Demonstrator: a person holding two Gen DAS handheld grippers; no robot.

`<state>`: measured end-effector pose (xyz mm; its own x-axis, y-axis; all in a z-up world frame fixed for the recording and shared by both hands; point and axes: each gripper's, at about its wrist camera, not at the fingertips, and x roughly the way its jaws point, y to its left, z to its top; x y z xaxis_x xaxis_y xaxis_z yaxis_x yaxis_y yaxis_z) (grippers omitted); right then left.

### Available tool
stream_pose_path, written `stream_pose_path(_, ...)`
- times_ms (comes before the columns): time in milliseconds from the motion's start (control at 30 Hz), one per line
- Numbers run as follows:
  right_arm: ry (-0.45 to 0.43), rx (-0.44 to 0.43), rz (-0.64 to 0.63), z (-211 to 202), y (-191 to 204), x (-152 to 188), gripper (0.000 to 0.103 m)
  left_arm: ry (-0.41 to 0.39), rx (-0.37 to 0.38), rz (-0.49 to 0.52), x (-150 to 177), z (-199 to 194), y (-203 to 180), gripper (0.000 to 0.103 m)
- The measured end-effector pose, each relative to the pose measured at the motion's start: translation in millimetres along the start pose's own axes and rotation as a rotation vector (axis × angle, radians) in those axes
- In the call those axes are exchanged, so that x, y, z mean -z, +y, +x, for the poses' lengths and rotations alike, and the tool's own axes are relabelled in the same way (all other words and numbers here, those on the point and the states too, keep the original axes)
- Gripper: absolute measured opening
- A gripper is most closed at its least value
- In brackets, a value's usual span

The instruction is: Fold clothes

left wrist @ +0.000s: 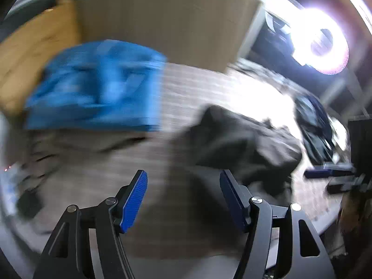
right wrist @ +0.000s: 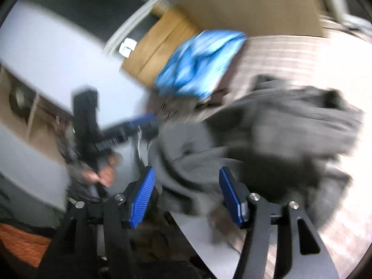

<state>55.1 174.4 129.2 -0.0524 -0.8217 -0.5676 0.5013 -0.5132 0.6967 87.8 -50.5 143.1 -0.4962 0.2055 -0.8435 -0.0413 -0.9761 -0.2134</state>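
A dark grey garment (right wrist: 274, 134) lies crumpled in a loose heap on a pale striped surface, with thick folds and one part spilling over the near edge. In the left wrist view the same garment (left wrist: 237, 139) shows as a rumpled mound right of centre. Behind it, well apart, a bright blue cloth (left wrist: 95, 86) rests as a flat, roughly rectangular bundle, apparently folded, near the far edge of the surface (right wrist: 200, 65). Both views are blurred, so finer details cannot be told.
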Motion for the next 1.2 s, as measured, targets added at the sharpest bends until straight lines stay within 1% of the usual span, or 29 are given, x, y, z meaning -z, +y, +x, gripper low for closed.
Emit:
stream_pose_path(67, -0.05, 0.033, 0.012, -28.8, -9.4, 5.6, 0.058, 0.007, 0.028, 0.062, -9.2, 10.2, -26.2, 0.063)
stream_pose_path(100, -0.069, 0.084, -0.007, -41.0, -10.0, 8.6, 0.058, 0.009, 0.038, 0.095, -14.0, 14.2, -37.6, 0.063)
stream_pose_path(133, -0.087, 0.148, -0.033, -50.9, -10.4, 11.3, 0.058, 0.012, 0.044, 0.127, -18.5, 17.5, -46.6, 0.068)
stream_pose_path(167, -0.106, 0.212, -0.058, -60.3, -11.1, 13.9, 0.058, 0.015, 0.049, 0.16, -22.9, 20.9, -55.5, 0.071)
stream_pose_path(200, -0.115, 0.255, -0.057, -68.3, -17.8, 17.1, 0.058, 0.018, 0.045, 0.194, -26.7, 25.0, -63.4, 0.074)
stream_pose_path(267, -0.124, 0.31, -0.024, -83.6, -36.4, 25.4, 0.058, 0.032, -0.008, 0.274, -31.2, 37.3, -76.6, 0.074)
stream_pose_path(333, -0.127, 0.332, 0.046, -91.9, -62.2, 34.0, 0.058, 0.056, -0.084, 0.358, -31.1, 56.6, -86.8, 0.074)
stream_pose_path(367, -0.128, 0.34, 0.072, -95.5, -72.4, 36.0, 0.058, 0.072, -0.106, 0.39, -29.9, 66.3, -89.9, 0.074)
stream_pose_path(400, -0.128, 0.349, 0.096, -99.1, -81.8, 37.4, 0.058, 0.095, -0.104, 0.41, -27.0, 76.1, -90.2, 0.074)
stream_pose_path(433, -0.128, 0.358, 0.119, -102.8, -91.1, 38.9, 0.058, 0.118, -0.102, 0.431, -24.2, 85.8, -90.5, 0.066)
stream_pose_path(467, -0.13, 0.362, 0.133, -106.0, -97.5, 40.3, 0.058, 0.14, -0.1, 0.451, -21.4, 95.6, -90.8, 0.054)
stream_pose_path(500, -0.131, 0.365, 0.138, -105.9, -101.3, 39.7, 0.058, 0.146, -0.091, 0.449, -19.1, 96.8, -88.0, 0.019)
stream_pose_path(533, -0.132, 0.368, 0.14, -104.6, -104.4, 38.3, 0.058, 0.128, -0.073, 0.416, -17.6, 86.4, -80.7, 0.007)
stream_pose_path(667, -0.113, 0.381, 0.095, -93.4, -108.7, 21.7, 0.058, 0.058, -0.002, 0.285, -11.6, 44.6, -51.8, 0.006)
stream_pose_path(733, -0.093, 0.385, 0.045, -81.4, -106.9, 9.0, 0.058, 0.022, 0.033, 0.22, -8.5, 23.7, -37.4, 0.006)
stream_pose_path(767, -0.082, 0.384, 0.013, -74.1, -104.5, 3.1, 0.058, -0.001, 0.033, 0.185, -5.4, 10.2, -26.8, 0.006)
stream_pose_path(800, -0.072, 0.384, -0.019, -66.9, -101.9, -2.3, 0.058, -0.024, 0.002, 0.141, 1.4, -5.1, -9.7, 0.004)
stream_pose_path(867, -0.038, 0.385, -0.103, -47.5, -95.4, -14.1, 0.058, -0.049, -0.075, 0.035, 19.2, -28.4, 28.9, 0.003)
stream_pose_path(900, -0.02, 0.384, -0.146, -37.5, -92.0, -20.0, 0.058, -0.055, -0.099, -0.001, 25.8, -35.0, 41.9, 0.003)
stream_pose_path(1100, 0.134, 0.41, -0.47, 47.9, -51.3, -57.0, 0.058, -0.046, -0.119, -0.076, 45.8, -33.2, 68.2, 0.003)
stream_pose_path(1200, 0.192, 0.385, -0.554, 77.7, -42.3, -79.9, 0.058, -0.041, -0.129, -0.113, 55.9, -32.3, 81.4, 0.003)
